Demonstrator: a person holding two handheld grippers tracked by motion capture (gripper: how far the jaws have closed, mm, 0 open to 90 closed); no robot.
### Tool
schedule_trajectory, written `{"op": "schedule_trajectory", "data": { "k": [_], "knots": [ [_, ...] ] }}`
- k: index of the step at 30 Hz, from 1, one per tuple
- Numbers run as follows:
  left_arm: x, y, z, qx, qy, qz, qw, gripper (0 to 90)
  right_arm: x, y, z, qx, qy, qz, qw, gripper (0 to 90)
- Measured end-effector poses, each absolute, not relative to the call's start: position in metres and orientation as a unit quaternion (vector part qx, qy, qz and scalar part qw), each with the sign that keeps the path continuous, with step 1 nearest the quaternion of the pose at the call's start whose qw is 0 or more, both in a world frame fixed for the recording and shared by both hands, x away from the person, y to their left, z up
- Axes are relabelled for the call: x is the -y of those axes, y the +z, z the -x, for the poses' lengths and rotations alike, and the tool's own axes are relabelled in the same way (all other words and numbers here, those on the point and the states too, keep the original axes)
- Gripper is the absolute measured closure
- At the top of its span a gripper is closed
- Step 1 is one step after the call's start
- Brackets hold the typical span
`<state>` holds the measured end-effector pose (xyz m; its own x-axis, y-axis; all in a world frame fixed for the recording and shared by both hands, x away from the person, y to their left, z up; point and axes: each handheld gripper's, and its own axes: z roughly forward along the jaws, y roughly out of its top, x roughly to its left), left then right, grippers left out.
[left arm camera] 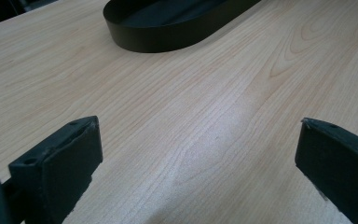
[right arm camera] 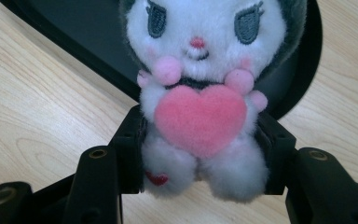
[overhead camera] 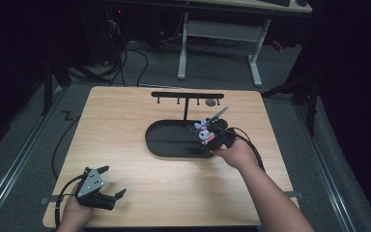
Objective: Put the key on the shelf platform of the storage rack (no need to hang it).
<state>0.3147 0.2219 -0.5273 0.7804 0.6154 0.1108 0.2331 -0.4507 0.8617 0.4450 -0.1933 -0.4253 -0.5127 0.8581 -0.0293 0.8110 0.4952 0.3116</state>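
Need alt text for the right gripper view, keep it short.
A small white plush toy with grey ears, stitched eyes and a pink heart on its chest is clamped at its lower body between the right gripper's black jaws. Behind it are the rim of a black oval tray and the light wooden table.

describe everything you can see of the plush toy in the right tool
The plush toy is a small soft figure of white fuzzy fabric with a dark grey hood, stitched grey eyes, a tiny pink nose, pink cheeks and pink pompoms. It hugs a pink felt heart, and a small red heart marks one foot. It sits upright, facing the right gripper view's camera, clamped at its lower body by the right tool, at the right end of the black oval tray.
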Motion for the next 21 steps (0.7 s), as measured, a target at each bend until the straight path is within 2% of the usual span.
{"op": "schedule_trajectory", "data": {
  "k": [21],
  "knots": [
    [-0.224, -0.527, -0.313, -0.253, 0.209, -0.824, 0.462, 1.2, 0.168, -0.448, -0.469, -0.863, 0.134, -0.481, 0.076, 47.3]
  ]
}}
